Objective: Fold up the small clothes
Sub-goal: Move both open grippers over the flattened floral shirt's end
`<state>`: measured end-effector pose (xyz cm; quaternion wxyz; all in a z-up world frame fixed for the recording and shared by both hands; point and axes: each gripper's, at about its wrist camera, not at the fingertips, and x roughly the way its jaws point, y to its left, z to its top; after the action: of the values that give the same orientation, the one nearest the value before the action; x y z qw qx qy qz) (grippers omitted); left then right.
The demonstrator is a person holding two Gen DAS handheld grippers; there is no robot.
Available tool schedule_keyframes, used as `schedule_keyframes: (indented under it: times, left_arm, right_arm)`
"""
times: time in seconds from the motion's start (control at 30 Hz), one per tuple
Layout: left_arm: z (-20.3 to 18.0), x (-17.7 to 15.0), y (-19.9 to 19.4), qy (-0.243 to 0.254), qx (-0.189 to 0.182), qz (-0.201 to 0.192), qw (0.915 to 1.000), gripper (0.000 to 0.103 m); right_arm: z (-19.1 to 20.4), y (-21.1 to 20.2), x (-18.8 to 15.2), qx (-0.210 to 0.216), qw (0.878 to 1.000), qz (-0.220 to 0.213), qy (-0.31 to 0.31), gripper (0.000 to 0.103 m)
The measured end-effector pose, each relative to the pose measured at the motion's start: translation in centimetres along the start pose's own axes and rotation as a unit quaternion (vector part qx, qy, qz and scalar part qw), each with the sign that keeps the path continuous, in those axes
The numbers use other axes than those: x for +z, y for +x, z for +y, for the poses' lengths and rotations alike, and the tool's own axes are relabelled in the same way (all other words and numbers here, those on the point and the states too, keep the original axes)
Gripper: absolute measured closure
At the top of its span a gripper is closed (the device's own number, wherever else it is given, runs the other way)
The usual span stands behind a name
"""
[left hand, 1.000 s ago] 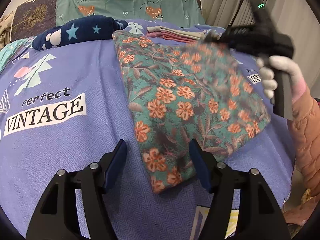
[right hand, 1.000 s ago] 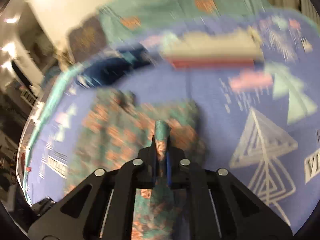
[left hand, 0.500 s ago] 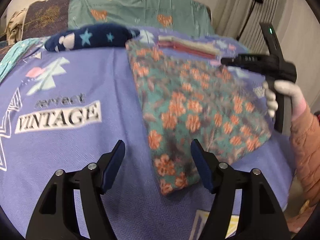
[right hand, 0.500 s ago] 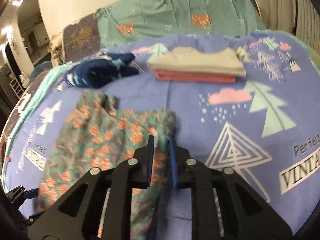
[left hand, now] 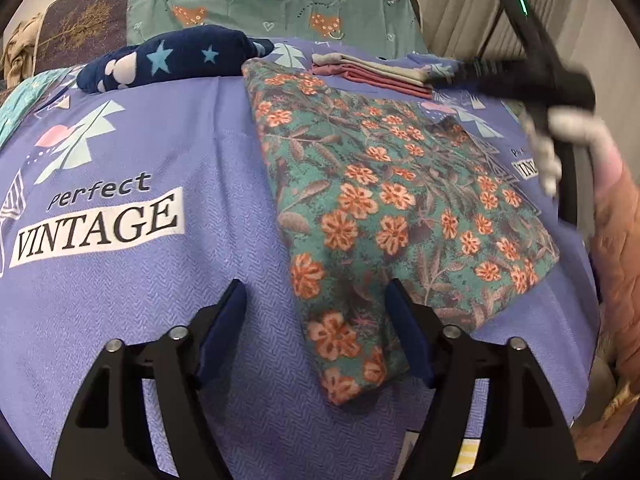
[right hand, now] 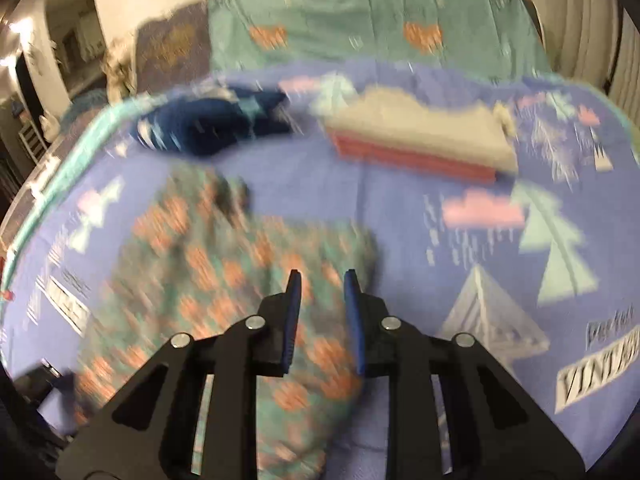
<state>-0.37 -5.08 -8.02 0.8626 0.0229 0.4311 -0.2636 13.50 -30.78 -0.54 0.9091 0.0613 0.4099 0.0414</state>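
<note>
My left gripper (left hand: 316, 332) hovers over the near corner of the floral garment (left hand: 392, 200), which lies flat on the bedspread (left hand: 132, 300). Behind the garment sits a folded clothes stack (left hand: 372, 74); left of that, a star-patterned plush (left hand: 168, 60).

Bare blue bedspread (left hand: 132, 288) lies open left of the flowered cloth (left hand: 384, 216), while a navy star cushion (left hand: 168, 62) and a folded stack (left hand: 372, 74) block the far side.
</note>
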Motion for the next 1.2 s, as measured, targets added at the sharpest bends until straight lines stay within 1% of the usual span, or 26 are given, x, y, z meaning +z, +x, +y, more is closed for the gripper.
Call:
schedule_keyframes:
  times: [0.1, 0.17, 0.3, 0.33, 0.37, 0.43, 0.5, 0.57, 0.67, 0.7, 0.77, 0.8, 0.83, 0.9, 0.97, 1.03, 1.13, 1.2]
  left_arm:
    - [-0.2, 0.0, 0.2, 0.008, 0.004, 0.001, 1.0, 0.024]
    - [-0.3, -0.2, 0.1, 0.008, 0.002, 0.0, 1.0, 0.024]
    - [-0.4, -0.3, 0.1, 0.007, -0.002, 0.0, 1.0, 0.022]
    - [-0.4, -0.3, 0.1, 0.008, -0.003, 0.001, 1.0, 0.021]
    - [-0.4, -0.4, 0.2, 0.008, -0.004, 0.001, 1.0, 0.02]
    - [-0.3, -0.3, 0.2, 0.009, -0.007, 0.002, 0.9999, 0.019]
    - [-0.3, -0.3, 0.3, 0.009, -0.007, 0.002, 0.9999, 0.019]
    - [-0.3, -0.4, 0.2, 0.009, -0.009, 0.002, 0.9999, 0.018]
    - [-0.3, -0.4, 0.2, 0.009, -0.009, 0.002, 0.9999, 0.018]
    - [-0.3, -0.4, 0.2, 0.01, -0.009, 0.002, 0.9999, 0.018]
    - [-0.4, -0.4, 0.2, 0.011, -0.007, 0.002, 0.9999, 0.018]
    - [-0.4, -0.4, 0.2, 0.013, -0.006, 0.001, 0.9999, 0.018]
    - [-0.4, -0.4, 0.2, 0.014, -0.005, 0.001, 0.9999, 0.018]
    - [-0.6, -0.4, 0.2, 0.017, 0.0, 0.001, 0.9999, 0.018]
    - [-0.7, -0.4, 0.2, 0.019, 0.003, 0.001, 0.9998, 0.018]
    - [-0.7, -0.4, 0.2, 0.019, 0.005, 0.001, 0.9998, 0.018]
    - [-0.6, -0.2, -0.2, 0.017, 0.008, -0.005, 0.9998, 0.018]
    - [-0.3, 0.1, -0.8, 0.009, -0.004, -0.013, 0.9999, 0.02]
  right_arm:
    - [2.1, 1.2, 1.7, 0.023, 0.999, 0.011, -0.027, 0.067]
    - [4.0, 3.7, 2.4, 0.055, 0.997, 0.04, -0.039, 0.066]
    - [6.4, 8.6, 3.6, 0.082, 0.992, 0.085, -0.034, 0.066]
    - [6.9, 10.1, 3.8, 0.076, 0.991, 0.1, -0.04, 0.067]
    - [7.5, 11.2, 3.6, 0.057, 0.991, 0.11, -0.052, 0.069]
    - [7.9, 13.8, 3.4, 0.022, 0.99, 0.122, -0.073, 0.069]
    - [7.7, 14.0, 3.6, 0.028, 0.992, 0.11, -0.061, 0.069]
    - [7.2, 12.9, 3.8, 0.031, 0.994, 0.101, -0.042, 0.07]
    - [6.6, 9.4, 3.5, 0.021, 0.997, 0.062, -0.047, 0.068]
    - [6.1, 7.9, 3.2, 0.025, 0.997, 0.048, -0.047, 0.066]
    - [4.6, 4.4, 2.3, 0.032, 0.999, 0.022, -0.038, 0.058]
    - [3.5, 2.2, 1.2, 0.035, 0.999, 0.01, -0.031, 0.056]
    - [2.8, 0.9, 0.5, 0.035, 0.999, 0.006, -0.026, 0.055]
    - [1.2, -2.0, -2.0, 0.033, 0.999, 0.0, -0.014, 0.054]
    - [-0.2, -4.0, -4.7, 0.035, 0.999, 0.002, -0.004, 0.052]
    - [-0.8, -5.3, -7.1, 0.034, 0.999, 0.011, 0.004, 0.05]
    - [-2.1, -6.9, -10.1, 0.038, 0.999, 0.022, 0.025, 0.043]
    - [-3.1, -7.3, -11.3, 0.052, 0.997, 0.025, 0.049, 0.042]
